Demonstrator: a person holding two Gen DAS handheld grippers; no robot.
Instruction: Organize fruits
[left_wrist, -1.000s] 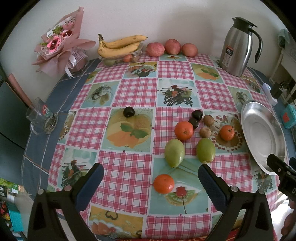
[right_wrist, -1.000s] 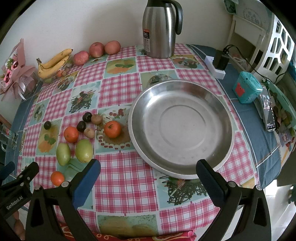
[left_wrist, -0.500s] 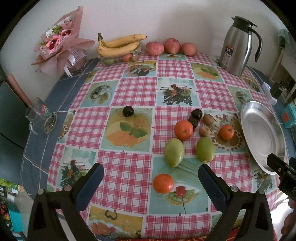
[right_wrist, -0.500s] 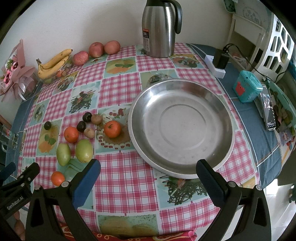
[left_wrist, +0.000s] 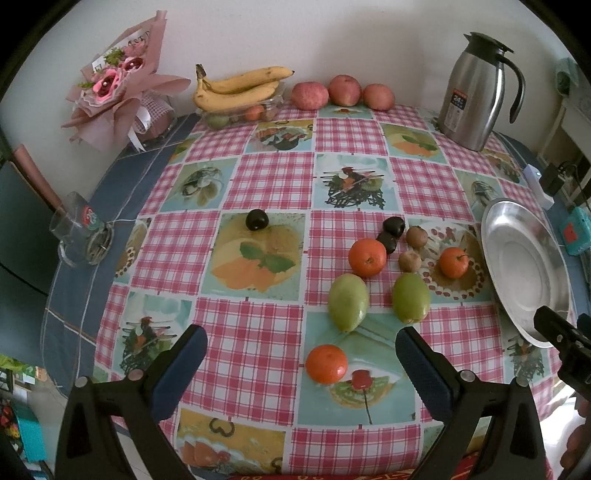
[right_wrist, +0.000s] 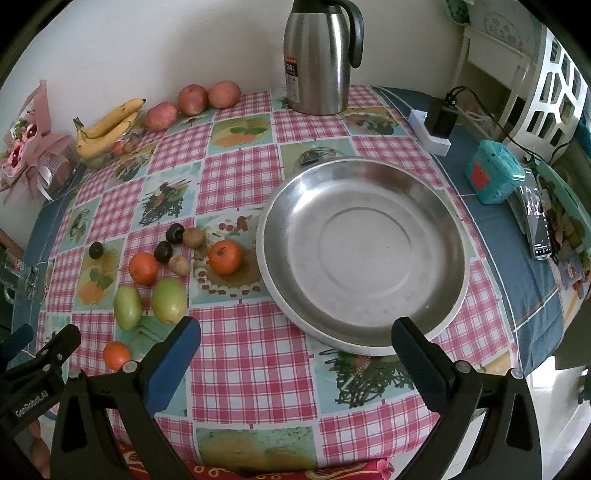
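Loose fruit lies on the checked tablecloth: a near orange (left_wrist: 326, 363), two green mangoes (left_wrist: 348, 302) (left_wrist: 410, 297), two more oranges (left_wrist: 367, 257) (left_wrist: 453, 262), two kiwis (left_wrist: 416, 236), dark plums (left_wrist: 393, 226) and a lone plum (left_wrist: 257, 219). An empty steel plate (right_wrist: 364, 254) sits right of them. My left gripper (left_wrist: 301, 352) hangs open above the table's near edge, the near orange between its fingers' line. My right gripper (right_wrist: 295, 341) is open over the plate's near rim, holding nothing.
Bananas (left_wrist: 240, 88) on a clear box and three apples (left_wrist: 344, 90) line the back wall, beside a bouquet (left_wrist: 118, 79). A steel thermos (left_wrist: 476, 92) stands back right, a glass mug (left_wrist: 75, 230) at left. A power strip (right_wrist: 430, 134), teal box (right_wrist: 493, 177) and phone (right_wrist: 537, 225) lie right.
The left view has shifted very slightly; fruit, plate and both grippers stay where they were.
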